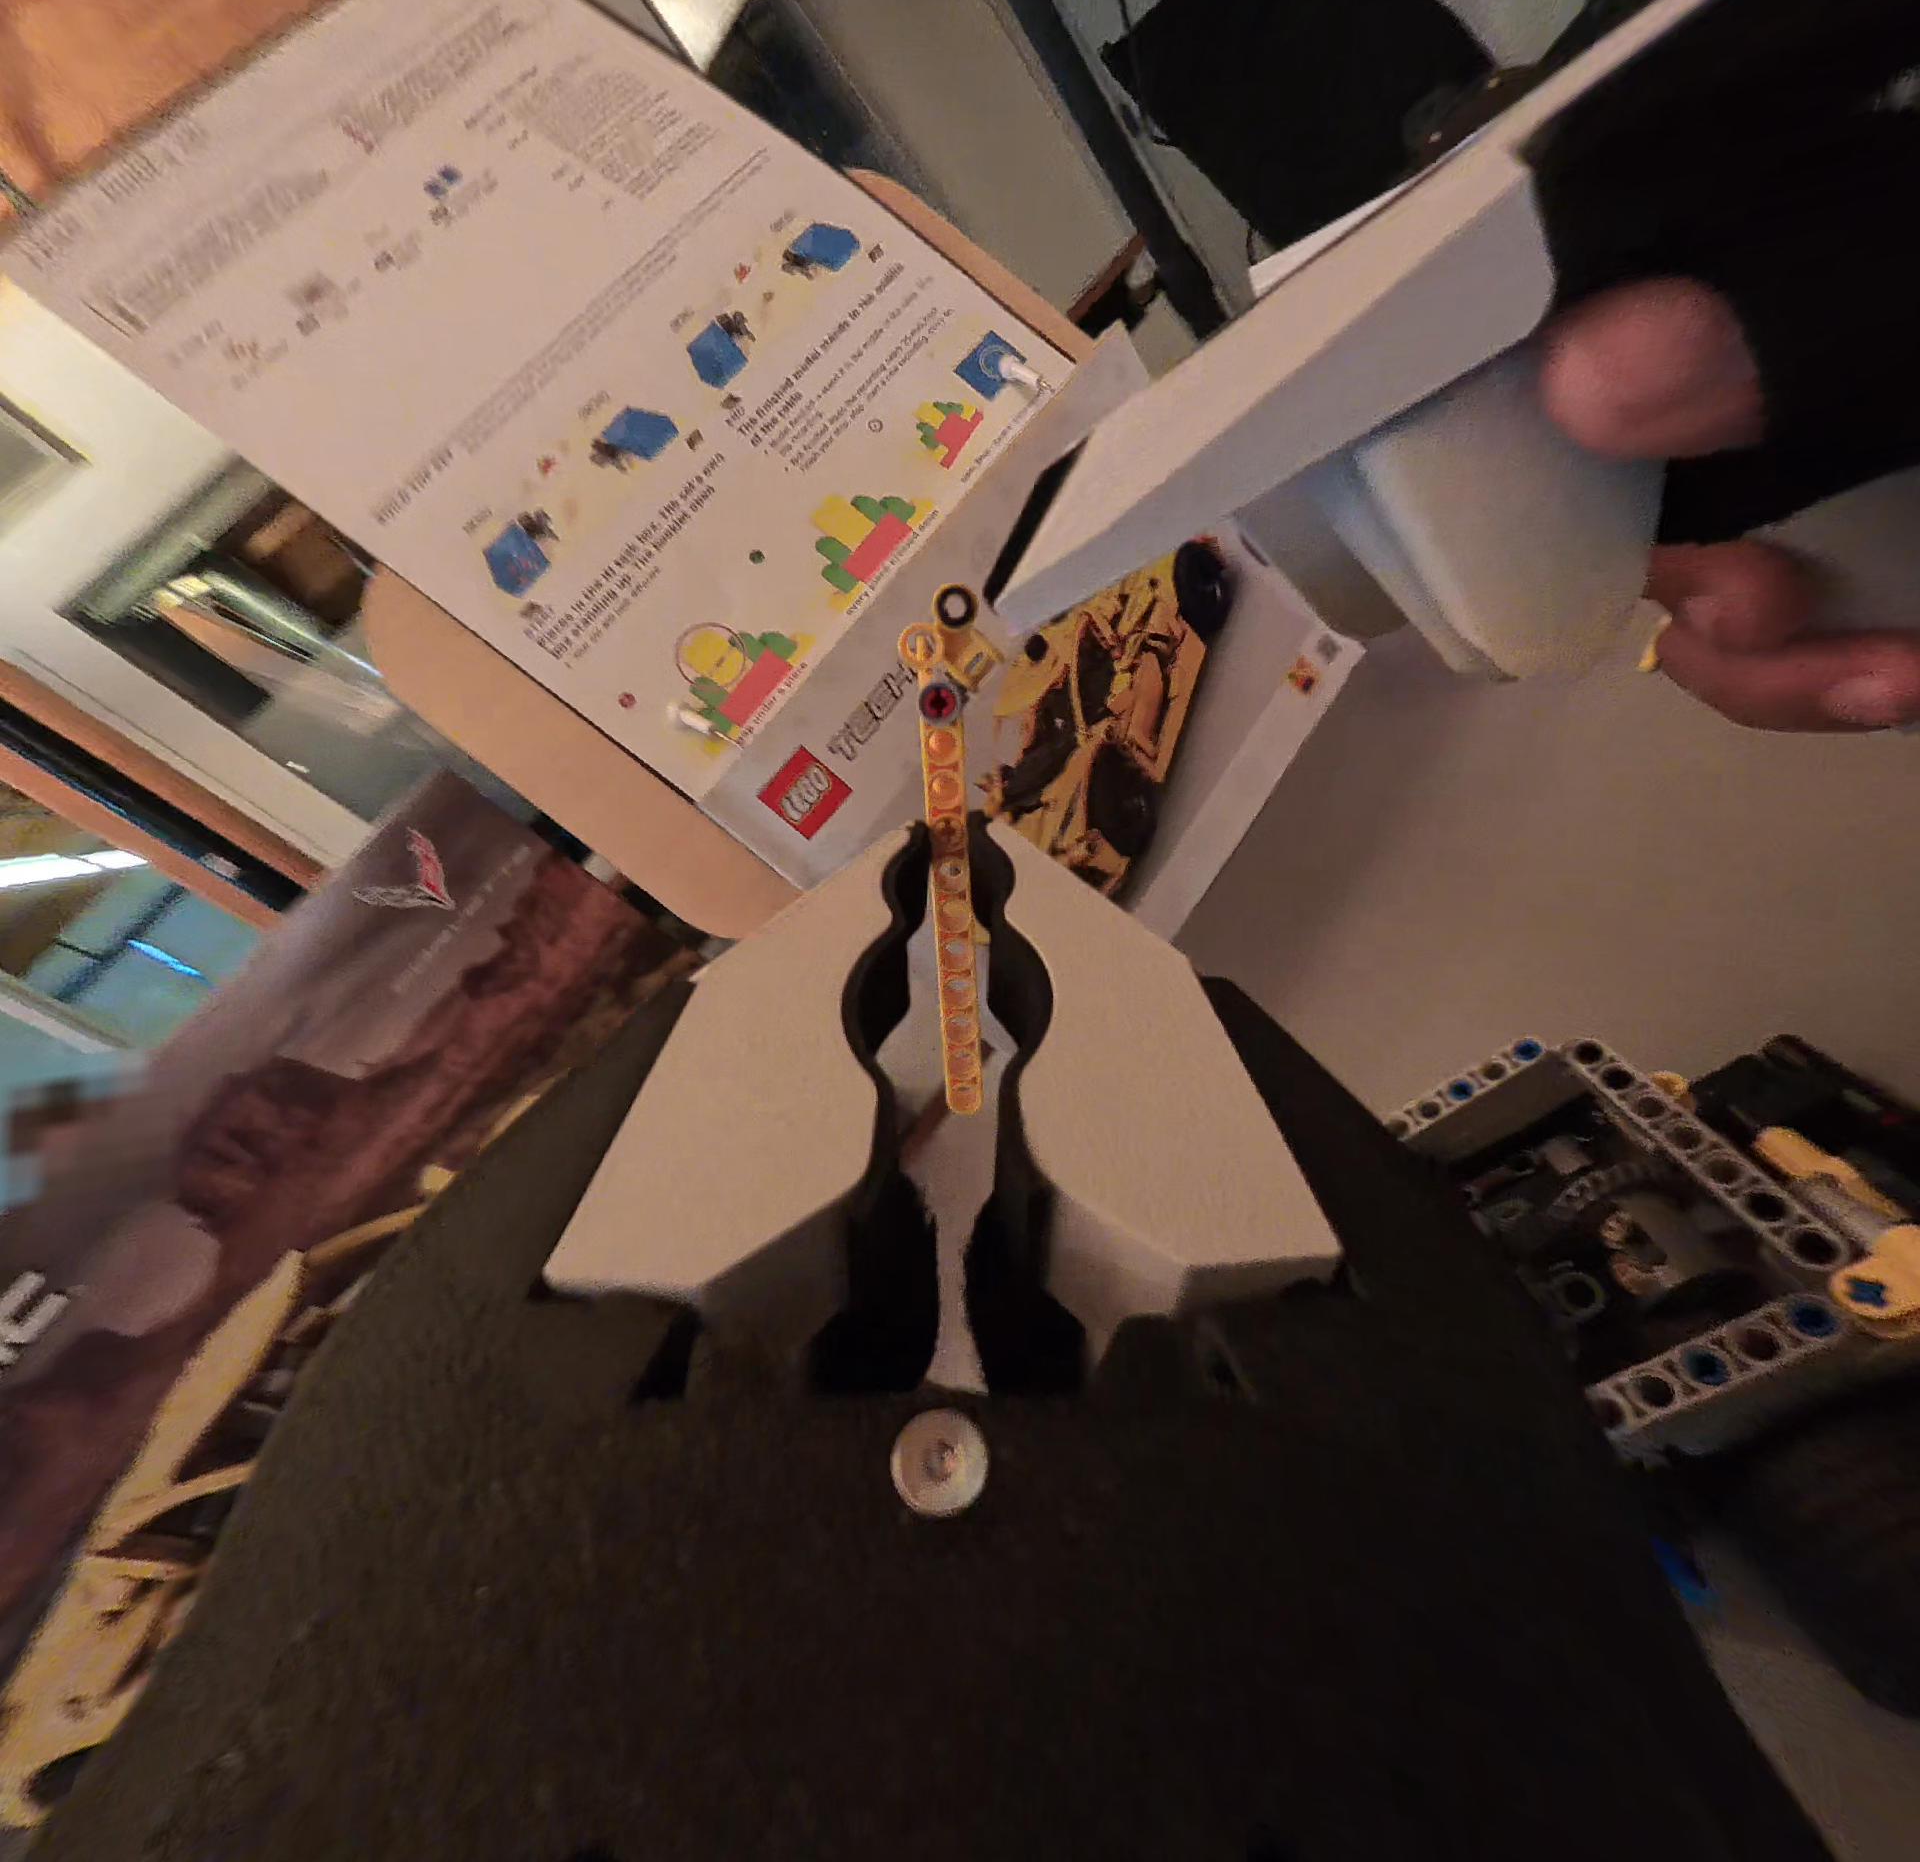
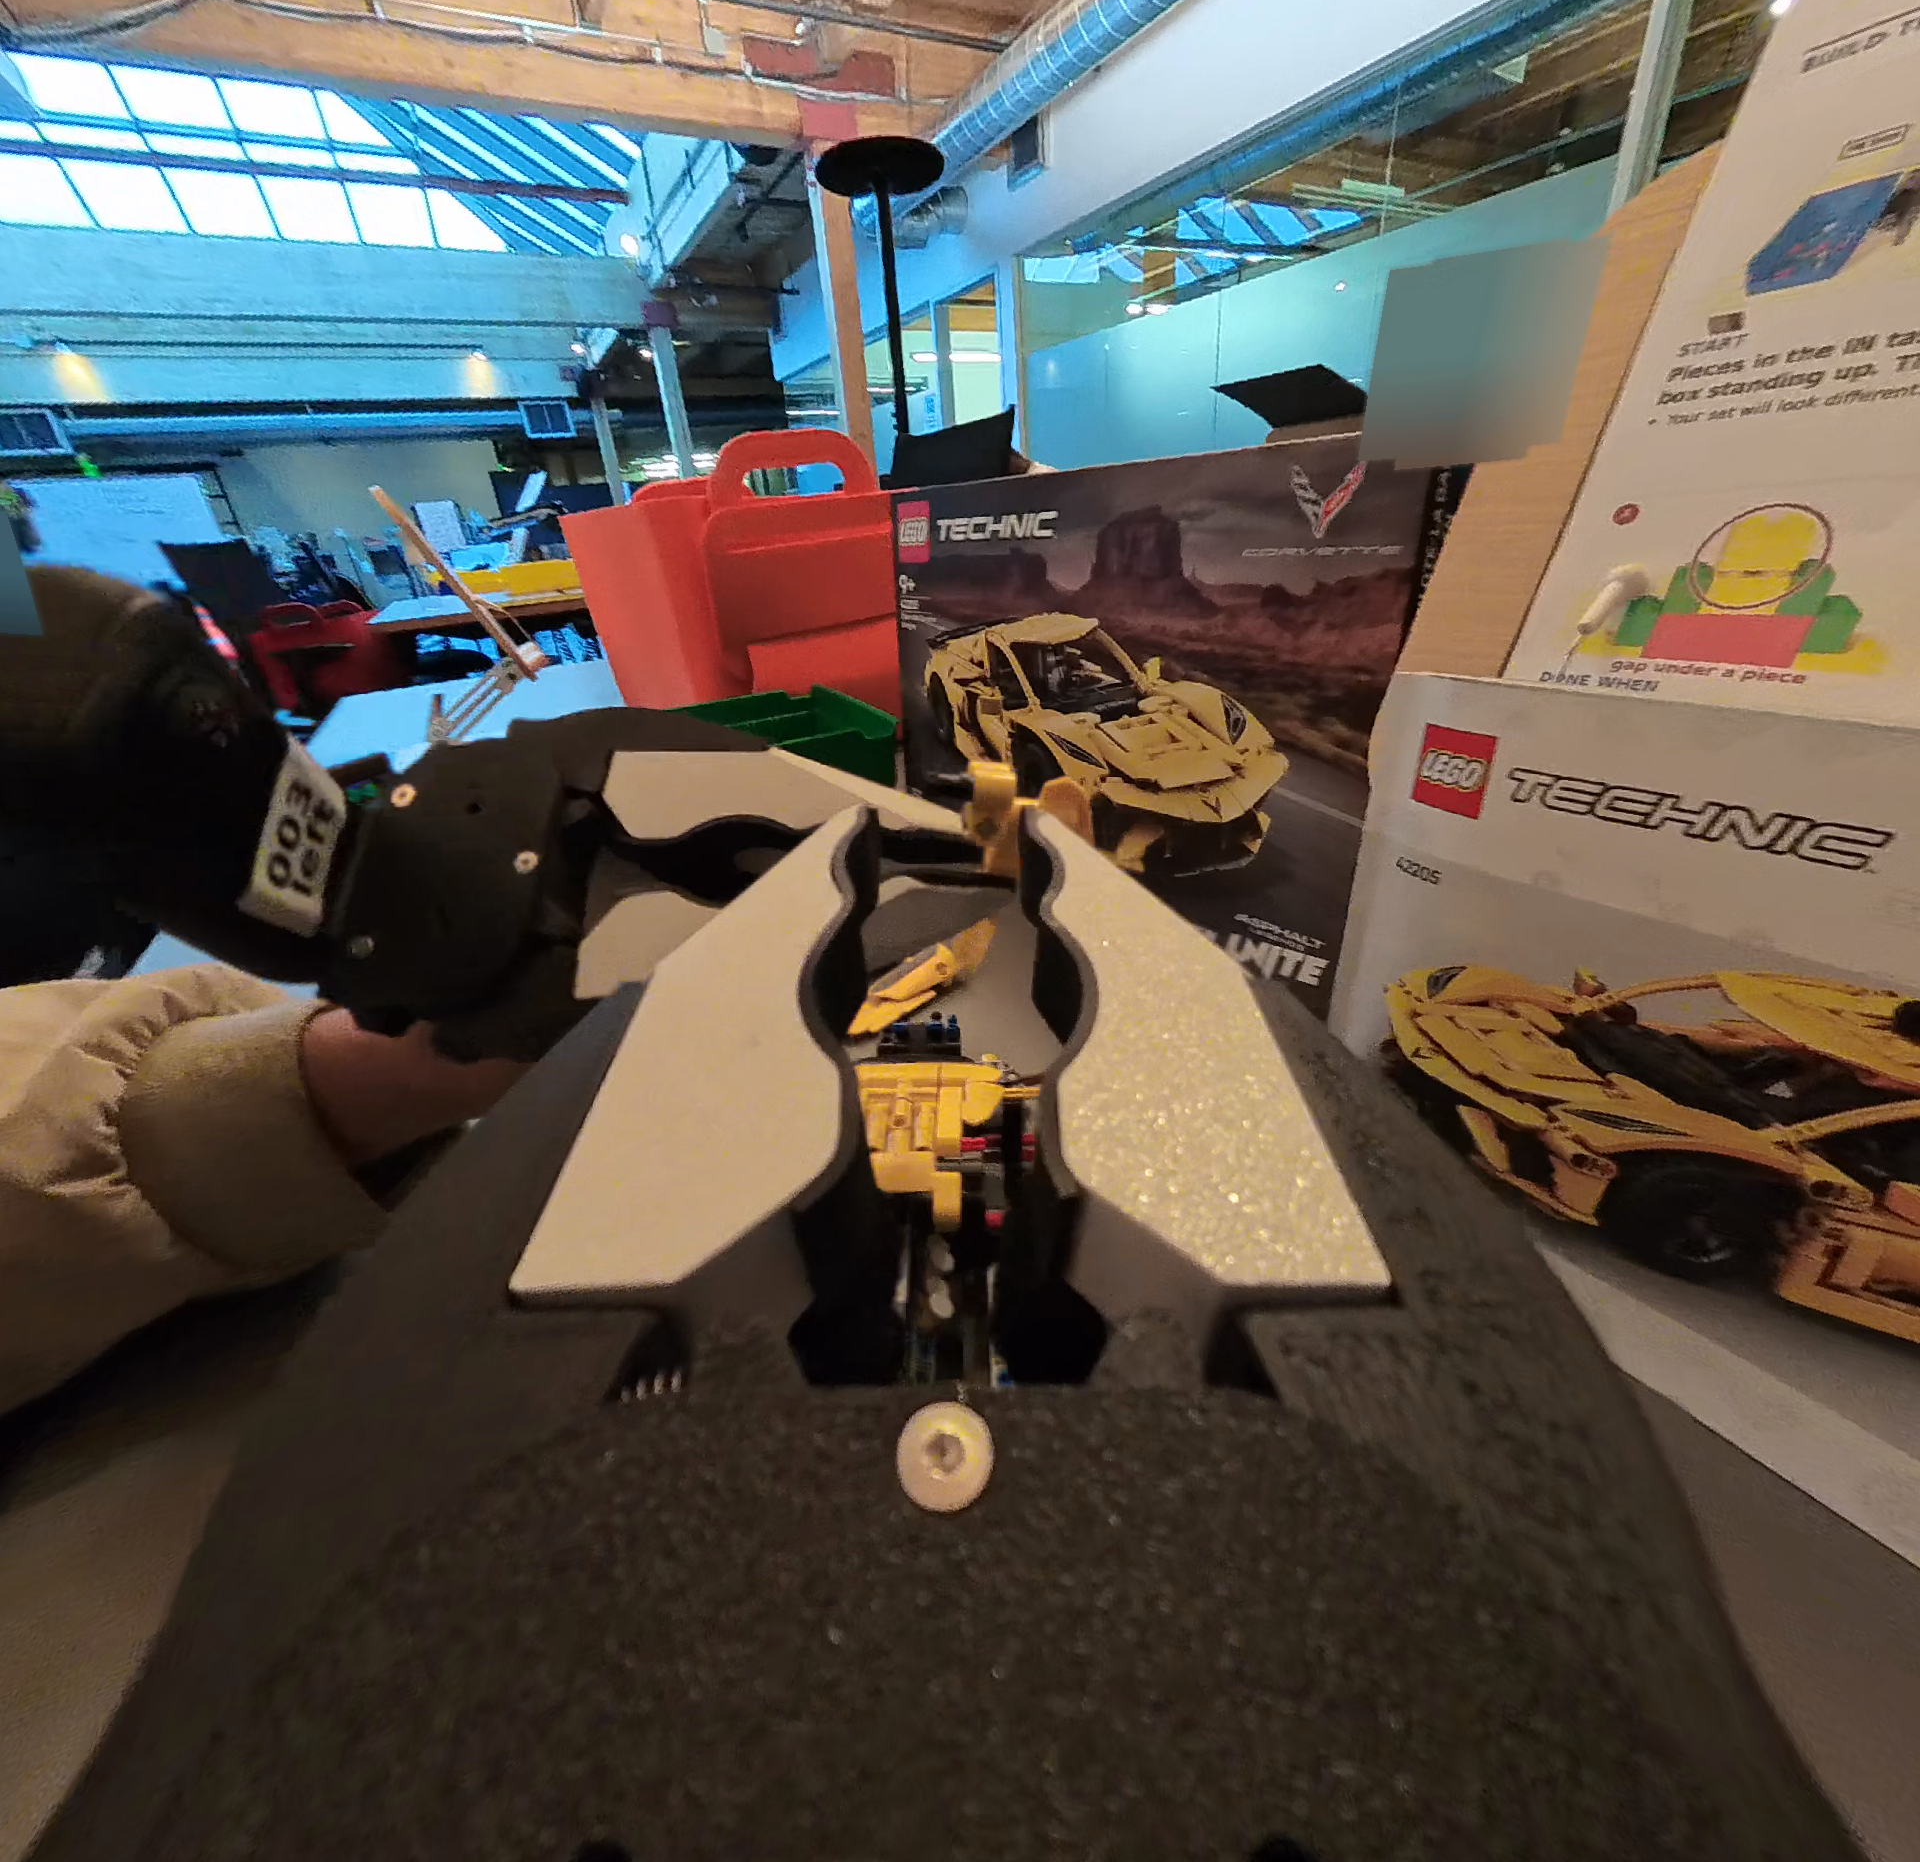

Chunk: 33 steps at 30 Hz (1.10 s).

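Observation:
My left gripper (image 1: 954, 841) is shut on a long yellow holed beam (image 1: 951, 929) that sticks out past its tips. The beam's far end carries a red pin, a small yellow connector (image 1: 971, 654) and a black ring (image 1: 954, 607). My right gripper (image 2: 945, 825) has its jaws apart, with that yellow connector (image 2: 987, 789) at its tips. In the left wrist view the right gripper (image 1: 1003, 591) comes in from the upper right, held by a gloved hand (image 1: 1714, 378). The left gripper (image 2: 935, 848) reaches in from the left in the right wrist view. A yellow and black brick assembly (image 2: 935, 1116) lies below.
A grey holed frame assembly (image 1: 1662, 1241) sits at the lower right. A car-picture box (image 2: 1143, 669), a white booklet (image 2: 1621, 877) and a printed sheet (image 2: 1766, 462) stand behind. A red carrier (image 2: 748, 586) and a green tray (image 2: 810, 716) are at the back. A beige sleeve (image 2: 156, 1137) is at left. The gap from one gripper's tips to the other's is roughly 4 cm.

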### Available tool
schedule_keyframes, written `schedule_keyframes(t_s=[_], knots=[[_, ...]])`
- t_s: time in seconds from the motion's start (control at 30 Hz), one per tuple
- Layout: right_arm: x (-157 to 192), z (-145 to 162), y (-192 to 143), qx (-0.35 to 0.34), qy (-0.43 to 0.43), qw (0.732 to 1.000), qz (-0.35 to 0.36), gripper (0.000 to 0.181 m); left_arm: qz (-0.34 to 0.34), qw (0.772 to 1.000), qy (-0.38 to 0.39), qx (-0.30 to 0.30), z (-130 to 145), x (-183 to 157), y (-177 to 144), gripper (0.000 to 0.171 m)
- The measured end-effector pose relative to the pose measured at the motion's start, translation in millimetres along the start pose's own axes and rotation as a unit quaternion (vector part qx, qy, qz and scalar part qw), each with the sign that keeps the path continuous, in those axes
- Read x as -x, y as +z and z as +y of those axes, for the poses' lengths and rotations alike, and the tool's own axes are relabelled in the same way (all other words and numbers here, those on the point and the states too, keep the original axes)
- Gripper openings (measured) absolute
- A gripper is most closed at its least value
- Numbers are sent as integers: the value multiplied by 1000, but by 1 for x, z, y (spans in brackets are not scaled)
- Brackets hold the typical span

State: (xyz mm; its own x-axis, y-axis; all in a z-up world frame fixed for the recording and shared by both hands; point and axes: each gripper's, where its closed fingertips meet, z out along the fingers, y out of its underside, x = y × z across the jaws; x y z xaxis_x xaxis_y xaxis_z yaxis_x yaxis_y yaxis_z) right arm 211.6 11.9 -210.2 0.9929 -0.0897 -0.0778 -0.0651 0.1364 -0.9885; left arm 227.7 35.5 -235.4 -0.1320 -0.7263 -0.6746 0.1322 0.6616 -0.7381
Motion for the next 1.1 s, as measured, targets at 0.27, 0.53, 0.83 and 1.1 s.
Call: schedule_keyframes(t_s=[0.27,0.53,0.83,1.1], knots=[[2,-4,-5,-8,28,999,-25,21,-42,996,83,2,-1,2,-2,6],[13,3,-1,33,213,973,-83,21,-137,969,205,10,-5,13,-6,6],[21,-5,-10,-3,474,851,-228,5,-210,917,338,-29,-24,12,-14,6],[21,-2,-8,-9,495,838,-229,3,-227,903,364,-28,-24,15,-16,6]])
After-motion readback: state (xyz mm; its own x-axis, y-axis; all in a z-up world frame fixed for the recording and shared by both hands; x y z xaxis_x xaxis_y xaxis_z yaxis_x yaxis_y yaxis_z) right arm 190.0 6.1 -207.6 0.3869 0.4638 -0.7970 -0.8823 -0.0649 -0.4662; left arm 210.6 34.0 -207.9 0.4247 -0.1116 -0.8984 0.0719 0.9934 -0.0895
